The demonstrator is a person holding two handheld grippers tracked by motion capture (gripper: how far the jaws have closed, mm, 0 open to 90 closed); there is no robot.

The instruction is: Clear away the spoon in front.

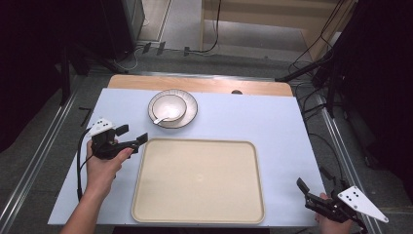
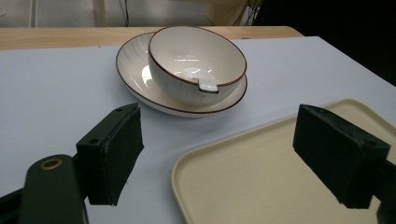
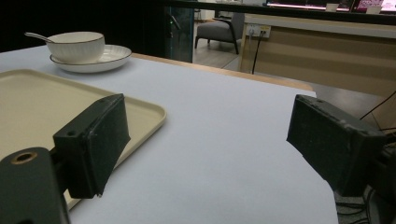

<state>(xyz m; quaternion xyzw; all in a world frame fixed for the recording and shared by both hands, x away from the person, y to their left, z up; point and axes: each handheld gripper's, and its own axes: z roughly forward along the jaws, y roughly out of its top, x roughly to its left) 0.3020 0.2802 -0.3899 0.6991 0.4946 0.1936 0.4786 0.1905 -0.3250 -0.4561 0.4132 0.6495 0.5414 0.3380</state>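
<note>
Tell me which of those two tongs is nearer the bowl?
The left tongs, open beside the tray's far-left corner, are nearer the bowl on its plate. The right tongs hang open off the table's near-right corner.

Pale blue sheet (image 1: 272, 126) covers my wooden table (image 1: 204, 84). On it – large cream rectangular plastic tray (image 1: 198, 181), bare, close to me. Just beyond its far edge, white ribbed ceramic bowl (image 1: 168, 107) sits on matching brown-rimmed plate (image 1: 190, 109), white spoon (image 1: 160, 119) inside bowl.
</note>
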